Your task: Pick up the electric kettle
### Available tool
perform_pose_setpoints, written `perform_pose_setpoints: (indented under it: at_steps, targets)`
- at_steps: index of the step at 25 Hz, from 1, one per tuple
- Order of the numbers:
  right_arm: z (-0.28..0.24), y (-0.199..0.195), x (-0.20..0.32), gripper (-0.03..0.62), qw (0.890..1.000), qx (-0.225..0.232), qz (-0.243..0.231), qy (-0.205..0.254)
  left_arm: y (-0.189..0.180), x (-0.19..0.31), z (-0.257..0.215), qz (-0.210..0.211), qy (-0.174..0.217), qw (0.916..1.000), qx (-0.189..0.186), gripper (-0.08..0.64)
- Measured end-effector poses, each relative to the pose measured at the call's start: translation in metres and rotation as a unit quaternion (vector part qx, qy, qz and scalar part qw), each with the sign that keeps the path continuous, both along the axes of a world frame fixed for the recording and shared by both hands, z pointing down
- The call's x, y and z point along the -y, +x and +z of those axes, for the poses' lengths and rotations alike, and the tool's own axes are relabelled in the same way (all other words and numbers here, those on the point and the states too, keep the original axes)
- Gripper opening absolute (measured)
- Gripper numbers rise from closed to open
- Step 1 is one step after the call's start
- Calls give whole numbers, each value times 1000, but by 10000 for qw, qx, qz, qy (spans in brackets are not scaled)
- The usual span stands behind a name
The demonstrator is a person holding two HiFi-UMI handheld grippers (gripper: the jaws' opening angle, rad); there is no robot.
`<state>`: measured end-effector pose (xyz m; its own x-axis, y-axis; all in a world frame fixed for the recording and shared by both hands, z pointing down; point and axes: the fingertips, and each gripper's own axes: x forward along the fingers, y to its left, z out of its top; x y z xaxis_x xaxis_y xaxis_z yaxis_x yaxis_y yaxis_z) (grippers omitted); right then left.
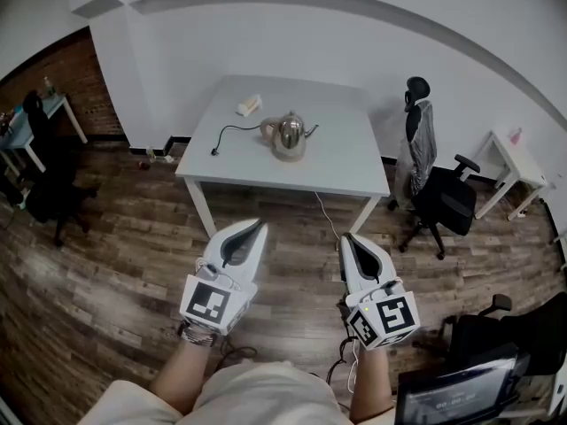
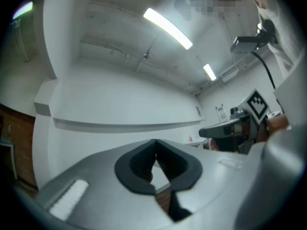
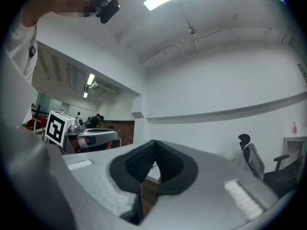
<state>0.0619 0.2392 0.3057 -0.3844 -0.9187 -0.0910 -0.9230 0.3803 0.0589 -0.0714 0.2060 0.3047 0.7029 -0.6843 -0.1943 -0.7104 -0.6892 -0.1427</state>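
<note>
L tool (image 1: 260, 224): jaws fully closed, nothing btwn pads. R tool (image 1: 347, 238): same, closed and empty. Both are held side by side over the wood floor (image 1: 124, 264), tips aimed at the white surface (image 1: 350, 162). Kettle (image 1: 290, 135) sits well ahead of both tools, approx btwn their lines, upright mid-surface, untouched. Cord (image 1: 232, 130) trails from it toward the L tool's side. Office chair (image 1: 443, 204) stands off to the R tool's side.

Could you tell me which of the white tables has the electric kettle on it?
The large table in the middle of the room bears the electric kettle; the small table by the right wall does not.
</note>
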Motion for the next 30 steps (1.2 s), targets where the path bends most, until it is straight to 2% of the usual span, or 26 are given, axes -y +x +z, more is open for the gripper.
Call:
perform_pose_setpoints:
  at_steps: [4,9,14,22,28,30]
  targets:
    - [1,1,-1,2,10000,-33,-32,-16,6,-1,7,3,-65,9998,210,6]
    - [2,8,-4,2,9999,-50,-105,-73,11,-5,7,-126,-1,9996,242,5]
    - [3,17,-9,2,9998,-80,-145,-106,15,-12,11,-179,-155,9996,140,2]
    - [4,30,-20,2,9993,-111,-287,-193,29,-26,17,-357,-175,9988,273,5]
    - [4,31,-22,2,9991,10,-353,-215,31,-36,9,-296,-124,9995,-18,5]
    - [5,31,-24,2,9991,23,-348,-226,30,-36,8,-361,-117,9993,0,5]
